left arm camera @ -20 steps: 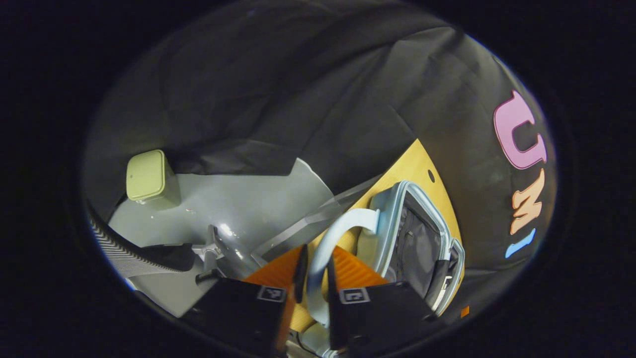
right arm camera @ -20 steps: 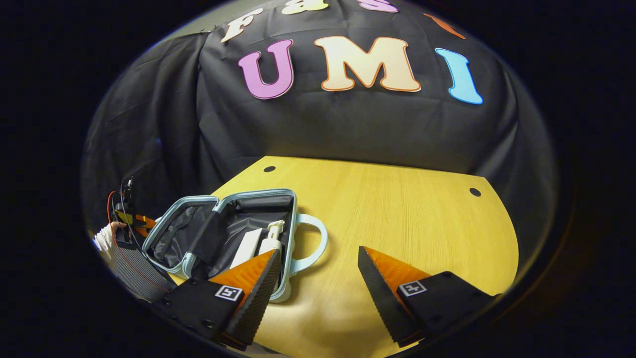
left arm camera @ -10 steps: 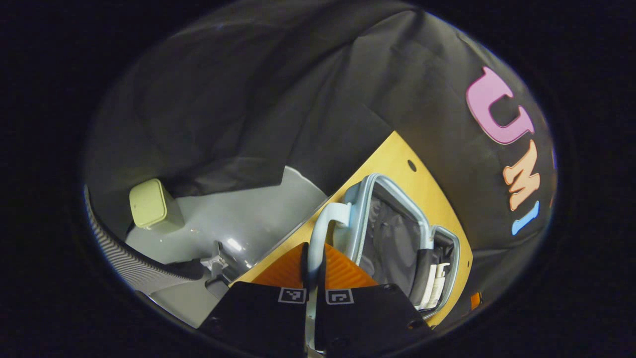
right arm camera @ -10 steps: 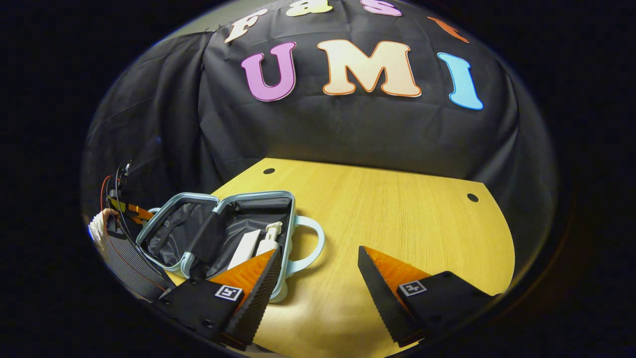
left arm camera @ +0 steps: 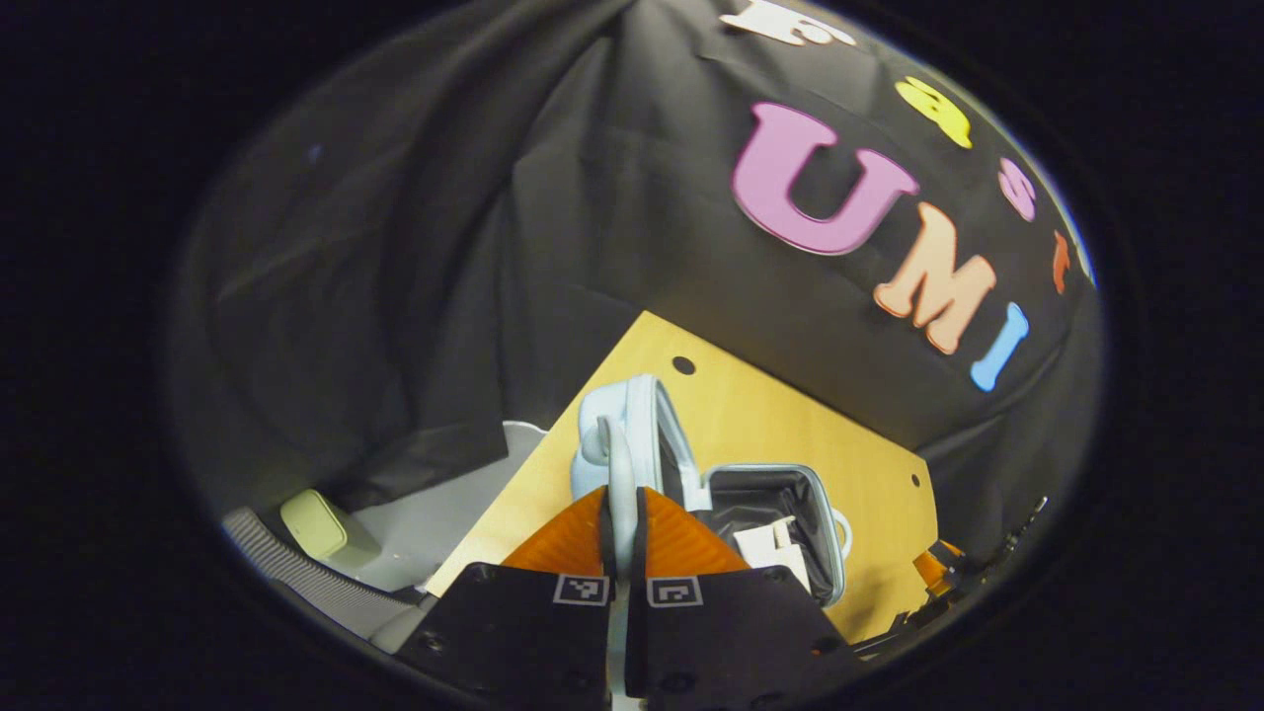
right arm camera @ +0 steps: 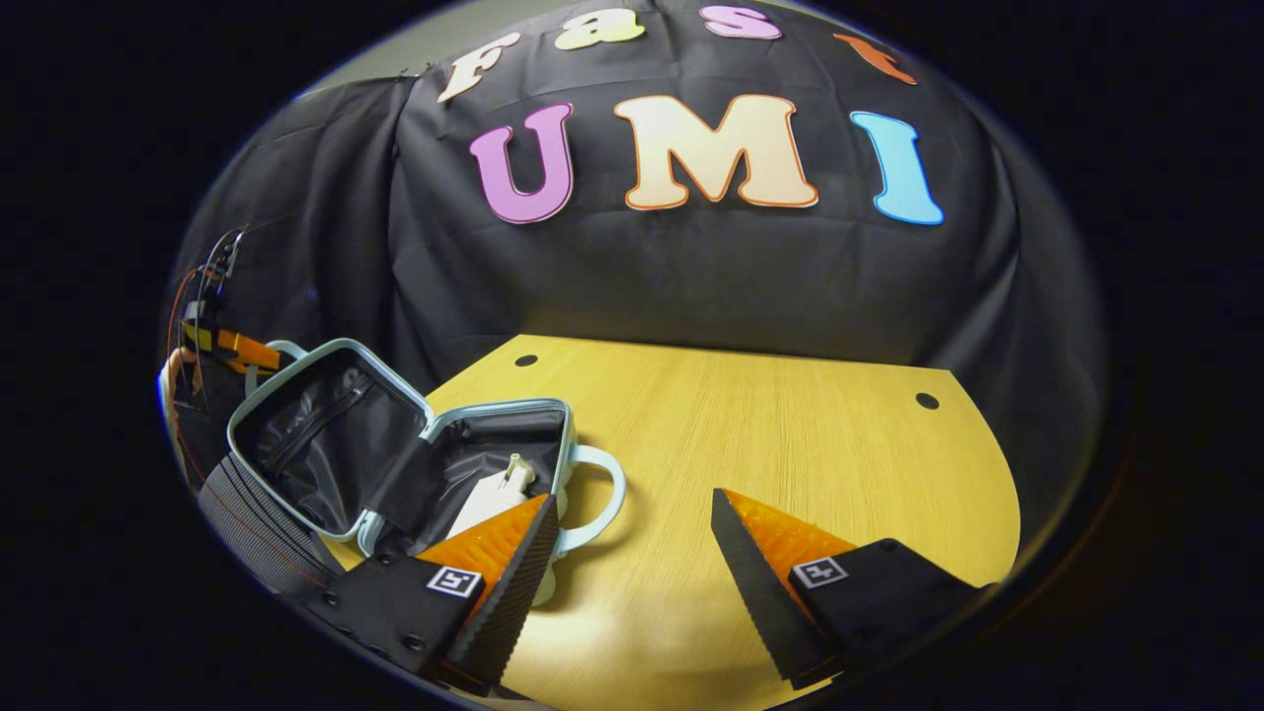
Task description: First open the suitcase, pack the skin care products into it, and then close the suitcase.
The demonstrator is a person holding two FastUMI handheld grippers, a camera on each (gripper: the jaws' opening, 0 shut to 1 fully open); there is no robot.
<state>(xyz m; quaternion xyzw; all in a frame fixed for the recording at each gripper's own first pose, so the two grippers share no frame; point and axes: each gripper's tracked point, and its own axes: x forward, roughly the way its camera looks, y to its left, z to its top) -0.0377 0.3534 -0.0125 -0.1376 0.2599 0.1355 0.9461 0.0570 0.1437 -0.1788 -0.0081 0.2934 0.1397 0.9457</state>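
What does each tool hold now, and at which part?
The left tool grips the suitcase lid by its handle. The right tool is open, holding nothing.

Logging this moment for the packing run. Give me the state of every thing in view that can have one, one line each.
suitcase: open, on the table.
suitcase lid: partly raised, tilted up.
lid handle: gripped by the left gripper.
skin care products: inside the suitcase.
left gripper: shut on the lid handle.
right gripper: open, empty.
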